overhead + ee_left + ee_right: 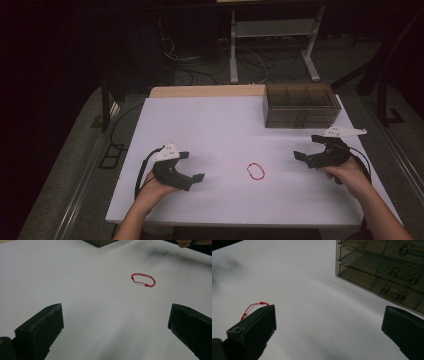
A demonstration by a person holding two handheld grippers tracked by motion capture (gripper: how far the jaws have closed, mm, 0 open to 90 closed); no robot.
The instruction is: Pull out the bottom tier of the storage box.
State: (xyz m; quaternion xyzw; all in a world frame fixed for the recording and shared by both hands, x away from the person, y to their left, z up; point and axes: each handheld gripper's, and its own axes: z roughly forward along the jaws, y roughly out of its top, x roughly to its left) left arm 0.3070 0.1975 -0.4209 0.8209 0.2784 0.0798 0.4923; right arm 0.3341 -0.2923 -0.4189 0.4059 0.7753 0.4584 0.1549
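On the white rectangular counter [225, 125] two black two-jaw tools are held, one in each of the person's hands. At the left, the left tool [194, 167] rests low over the counter with its jaws spread wide and nothing between them; a grey three-cornered plate sits on top and a cable loops from its back. In the left gripper view its two jaws stand far apart at the bottom corners, and the counter between them is bare.

Near the middle lies one thin red string loop [256, 171], flat on the counter, between the two tools and touching neither. In the left gripper view the loop [143, 280] lies ahead of the jaws, well apart from them.

At the right, the right tool [307, 148] is likewise released, jaws wide, gripping nothing. In the right gripper view part of the red loop [252, 307] shows just past one jaw.

Behind it stands one smoky translucent plastic drawer box [301, 105] at the counter's far right corner; its stacked drawers [387, 270] carry small handles.
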